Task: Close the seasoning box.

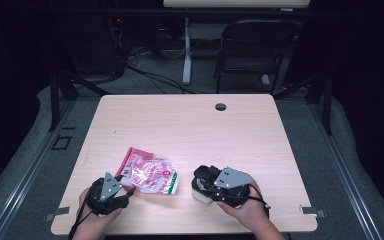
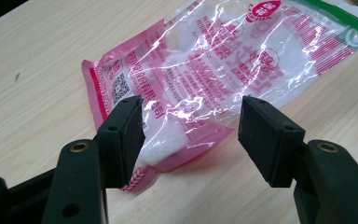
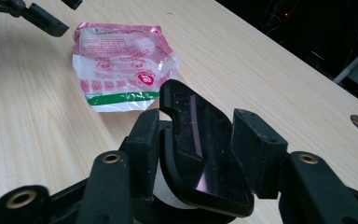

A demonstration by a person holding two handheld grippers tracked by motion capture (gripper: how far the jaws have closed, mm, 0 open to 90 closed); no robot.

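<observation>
A light wooden table (image 1: 190, 125) with a round cable hole (image 1: 221, 107) stands on grey carpet (image 1: 145, 82); behind it a black folding chair (image 1: 252, 47) and a white desk leg (image 1: 186, 50); cables (image 1: 145, 70) trail across the floor; the surroundings lie dark

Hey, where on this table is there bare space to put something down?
The far half of the table is bare, from the pink plastic bag back to the cable hole. The near edge is crowded: left gripper at the bag, right gripper around a black lid.
</observation>
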